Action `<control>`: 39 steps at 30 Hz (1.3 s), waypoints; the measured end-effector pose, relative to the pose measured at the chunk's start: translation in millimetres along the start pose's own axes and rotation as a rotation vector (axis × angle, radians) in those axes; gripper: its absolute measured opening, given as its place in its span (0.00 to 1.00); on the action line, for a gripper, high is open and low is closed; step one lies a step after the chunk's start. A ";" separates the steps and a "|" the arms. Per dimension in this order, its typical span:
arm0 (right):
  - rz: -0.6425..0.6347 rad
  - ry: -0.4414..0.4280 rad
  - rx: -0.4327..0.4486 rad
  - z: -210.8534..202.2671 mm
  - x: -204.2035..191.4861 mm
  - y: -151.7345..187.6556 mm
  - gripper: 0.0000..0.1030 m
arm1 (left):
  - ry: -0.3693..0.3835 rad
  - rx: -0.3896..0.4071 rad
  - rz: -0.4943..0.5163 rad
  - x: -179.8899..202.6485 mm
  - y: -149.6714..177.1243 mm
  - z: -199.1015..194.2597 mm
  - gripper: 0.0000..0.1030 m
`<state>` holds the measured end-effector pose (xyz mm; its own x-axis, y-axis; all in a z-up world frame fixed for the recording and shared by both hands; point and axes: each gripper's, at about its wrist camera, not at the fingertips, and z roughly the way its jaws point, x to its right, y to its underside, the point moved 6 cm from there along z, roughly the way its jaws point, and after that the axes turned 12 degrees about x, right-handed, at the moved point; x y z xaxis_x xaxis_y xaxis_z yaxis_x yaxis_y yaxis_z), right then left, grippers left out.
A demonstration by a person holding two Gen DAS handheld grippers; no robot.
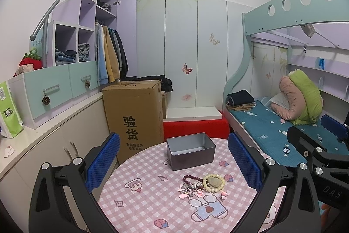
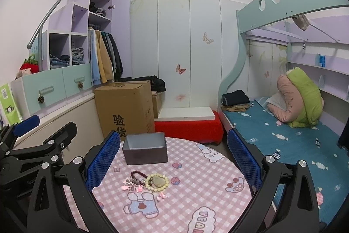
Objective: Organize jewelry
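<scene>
A pile of jewelry lies on the round pink-checked table point(image 1: 141, 206) point(image 2: 207, 195): a cream bead bracelet point(image 1: 214, 182) point(image 2: 157, 181) with a stone pendant inside it, a dark red bead bracelet point(image 1: 192, 178) point(image 2: 137, 174), and several small pink charms point(image 1: 184, 194) point(image 2: 162, 197). An open empty grey tin box point(image 1: 190, 151) point(image 2: 145, 151) stands behind the pile. My left gripper point(image 1: 173, 162) is open above the table's near side, the jewelry between its fingers. My right gripper point(image 2: 173, 162) is open, the jewelry at its left finger point(image 2: 102, 162).
A tall cardboard box point(image 1: 133, 115) point(image 2: 125, 106) and a red stool point(image 1: 195, 128) point(image 2: 188, 130) stand behind the table. A bunk bed with blue bedding point(image 1: 272, 130) point(image 2: 294, 139) is to the right. A counter with drawers point(image 1: 43, 97) runs along the left.
</scene>
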<state>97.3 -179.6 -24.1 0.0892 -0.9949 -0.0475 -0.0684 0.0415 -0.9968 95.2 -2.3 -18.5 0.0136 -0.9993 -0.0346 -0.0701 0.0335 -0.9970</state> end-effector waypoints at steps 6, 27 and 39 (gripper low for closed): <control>0.003 0.000 -0.005 5.7 2.2 0.1 0.93 | 0.001 -0.009 0.001 0.3 1.3 4.8 0.93; -0.005 -0.022 -0.074 37.6 -6.4 24.5 0.93 | -0.031 -0.052 0.044 -3.5 23.5 41.1 0.93; 0.002 -0.038 -0.122 58.9 -7.6 39.6 0.93 | -0.002 -0.082 -0.009 -14.3 40.4 59.0 0.93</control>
<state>152.4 -165.0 -67.0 0.1267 -0.9905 -0.0542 -0.1888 0.0296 -0.9816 151.0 14.3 -62.4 0.0169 -0.9995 -0.0261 -0.1516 0.0232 -0.9882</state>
